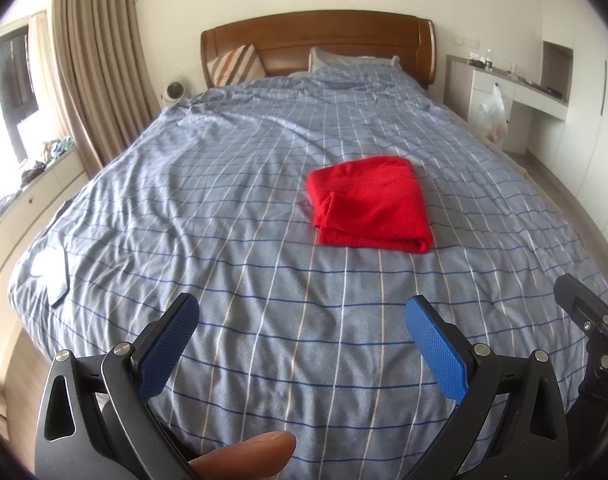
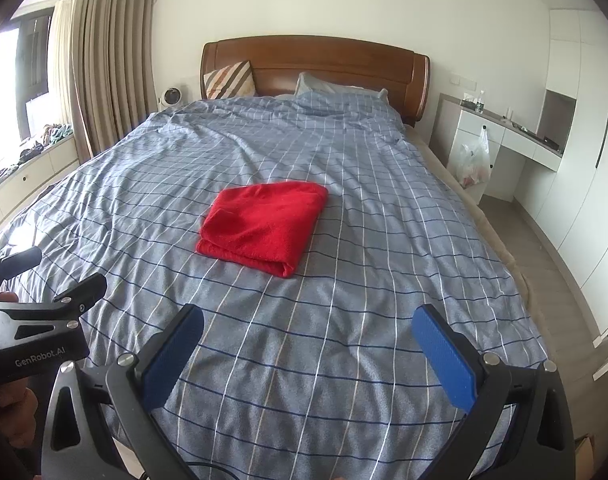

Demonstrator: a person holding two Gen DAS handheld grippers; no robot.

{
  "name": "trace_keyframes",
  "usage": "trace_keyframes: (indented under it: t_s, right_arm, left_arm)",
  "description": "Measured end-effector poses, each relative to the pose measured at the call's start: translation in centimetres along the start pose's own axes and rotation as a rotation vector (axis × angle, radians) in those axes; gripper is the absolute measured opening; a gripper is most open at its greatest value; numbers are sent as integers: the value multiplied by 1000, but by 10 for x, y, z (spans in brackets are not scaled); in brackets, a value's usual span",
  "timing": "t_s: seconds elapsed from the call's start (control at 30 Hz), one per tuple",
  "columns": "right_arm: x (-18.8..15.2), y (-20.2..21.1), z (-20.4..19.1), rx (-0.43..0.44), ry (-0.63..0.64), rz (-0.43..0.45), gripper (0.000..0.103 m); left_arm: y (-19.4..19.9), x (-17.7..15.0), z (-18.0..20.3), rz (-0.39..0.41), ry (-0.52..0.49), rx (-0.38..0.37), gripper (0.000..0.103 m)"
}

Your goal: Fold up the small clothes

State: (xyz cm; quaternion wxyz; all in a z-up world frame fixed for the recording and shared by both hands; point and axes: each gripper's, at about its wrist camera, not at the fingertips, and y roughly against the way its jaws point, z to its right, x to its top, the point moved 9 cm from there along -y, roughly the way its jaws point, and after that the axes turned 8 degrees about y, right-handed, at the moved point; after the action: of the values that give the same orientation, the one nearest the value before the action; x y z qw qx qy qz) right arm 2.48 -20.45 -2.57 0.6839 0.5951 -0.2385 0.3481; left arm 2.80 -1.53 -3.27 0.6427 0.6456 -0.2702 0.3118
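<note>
Red cloth (image 1: 370, 204), folded square; flat, mid-bed (image 1: 224, 184)

"GenRobot.AI" on left tool (image 2: 44, 280) body, white lettering.

Fuzzy red cloth (image 1: 370, 202); glossy wooden headboard (image 1: 320, 40).

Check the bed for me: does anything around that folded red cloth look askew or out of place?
Nothing serious. The folded red fleece cloth lies at an angle to the lines of the blue checked duvet, with one loose flap bulging on its left side. Both the left gripper and the right gripper are open and clear of it.
</note>
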Motion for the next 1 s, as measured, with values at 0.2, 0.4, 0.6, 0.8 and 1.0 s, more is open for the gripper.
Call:
trace_keyframes:
  t_s: [0.2,0.4,0.6,0.8,1.0]
  right_arm:
    - [0,0,0,2,-1,-1,103]
    - [0,0,0,1,1,0,103]
    - [0,2,-1,19,-9,-2,103]
    - [4,11,-1,97,-72,16,103]
    - [0,7,-15,113,-27,-15,103]
  left_arm:
    - [-2,-2,1,-15,5,-3,103]
    - [-1,0,2,-11,5,1,103]
    - [3,3,3,15,-15,21,103]
    - [13,8,2,32,-10,9,103]
    - [10,7,-6,20,4,26,103]
